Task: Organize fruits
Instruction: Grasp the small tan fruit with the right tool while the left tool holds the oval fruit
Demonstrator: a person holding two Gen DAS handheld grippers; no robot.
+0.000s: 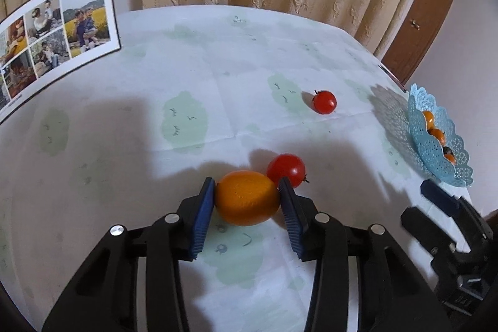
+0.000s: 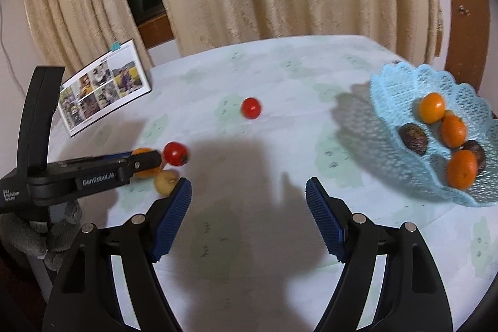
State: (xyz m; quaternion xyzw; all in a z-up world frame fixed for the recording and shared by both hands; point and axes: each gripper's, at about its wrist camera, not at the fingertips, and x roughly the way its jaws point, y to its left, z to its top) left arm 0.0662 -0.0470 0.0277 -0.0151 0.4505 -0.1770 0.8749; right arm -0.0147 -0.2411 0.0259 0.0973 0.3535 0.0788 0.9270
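In the left wrist view my left gripper is shut on an orange that rests on the tablecloth, a blue pad against each side. A red tomato touches the orange from behind; another tomato lies farther off. The right wrist view shows the left gripper on the orange, with the near tomato and a yellowish fruit beside it. My right gripper is open and holds nothing. The blue lace basket at the right holds three oranges and dark fruits.
A photo sheet with a clip stands at the table's back left. Curtains hang behind the round table, and a wooden door is at the right. The basket sits near the table's right edge, close to the right gripper.
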